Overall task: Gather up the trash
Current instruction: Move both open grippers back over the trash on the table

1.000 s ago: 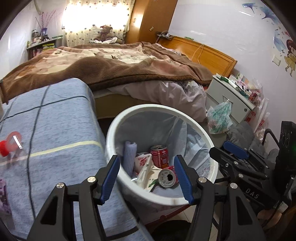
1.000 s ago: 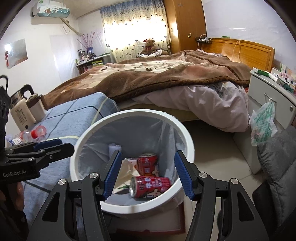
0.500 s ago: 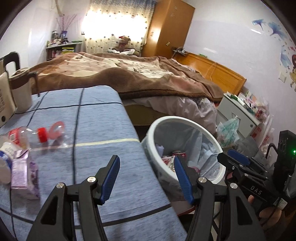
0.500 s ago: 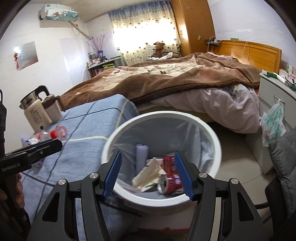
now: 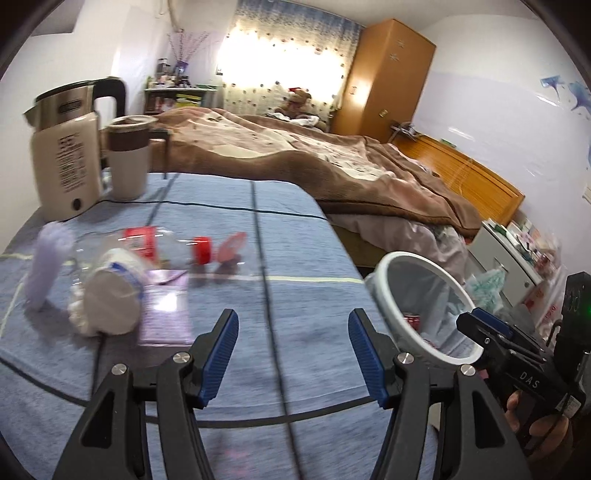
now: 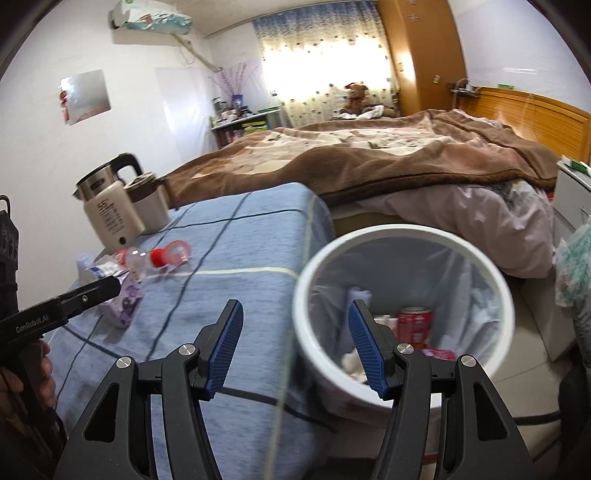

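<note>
Both grippers, left and right, hang open and empty over a blue-clothed table. Plastic bottle lies near its far-left corner; white trash bin stands beside its right edge.

A lived-in home bedroom. A bed with a rumpled brown blanket and wooden headboard fills the far side, a teddy bear by the curtained window, a wooden wardrobe in the corner, an air conditioner on the wall, and an electric kettle on a blue-covered table.
</note>
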The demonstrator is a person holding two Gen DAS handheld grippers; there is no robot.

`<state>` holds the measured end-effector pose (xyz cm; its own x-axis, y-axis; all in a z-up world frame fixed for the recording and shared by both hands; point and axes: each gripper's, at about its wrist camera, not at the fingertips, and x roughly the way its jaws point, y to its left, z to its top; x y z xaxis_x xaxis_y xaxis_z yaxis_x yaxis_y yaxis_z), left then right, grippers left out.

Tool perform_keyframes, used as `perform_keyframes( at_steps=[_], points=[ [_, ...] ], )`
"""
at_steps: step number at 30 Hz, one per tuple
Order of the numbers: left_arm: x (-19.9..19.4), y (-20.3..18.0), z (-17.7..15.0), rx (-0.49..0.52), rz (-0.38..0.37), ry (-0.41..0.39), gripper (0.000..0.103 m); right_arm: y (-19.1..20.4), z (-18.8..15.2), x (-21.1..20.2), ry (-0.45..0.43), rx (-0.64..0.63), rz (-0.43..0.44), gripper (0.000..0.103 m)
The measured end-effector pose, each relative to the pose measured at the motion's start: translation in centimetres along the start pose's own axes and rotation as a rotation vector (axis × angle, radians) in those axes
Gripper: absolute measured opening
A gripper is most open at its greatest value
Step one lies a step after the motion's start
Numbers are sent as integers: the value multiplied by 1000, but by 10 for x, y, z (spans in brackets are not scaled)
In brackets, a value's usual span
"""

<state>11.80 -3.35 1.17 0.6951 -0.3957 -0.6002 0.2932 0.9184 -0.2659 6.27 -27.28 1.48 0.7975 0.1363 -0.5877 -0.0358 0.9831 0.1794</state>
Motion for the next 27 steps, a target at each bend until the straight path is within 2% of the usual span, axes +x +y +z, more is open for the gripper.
perform_keyframes(
  at_steps=[14,21,27],
  points=[
    [-32,82,-14,-99,115,-26,65,82,-1,38,64,-92,122,60],
    [-44,119,-19,-139,155,-37,66,124,0,59,99,-153,149,60],
    [-52,149,-20,-167,202,-41,66,158,4,76,144,-174,220,60]
  ],
)
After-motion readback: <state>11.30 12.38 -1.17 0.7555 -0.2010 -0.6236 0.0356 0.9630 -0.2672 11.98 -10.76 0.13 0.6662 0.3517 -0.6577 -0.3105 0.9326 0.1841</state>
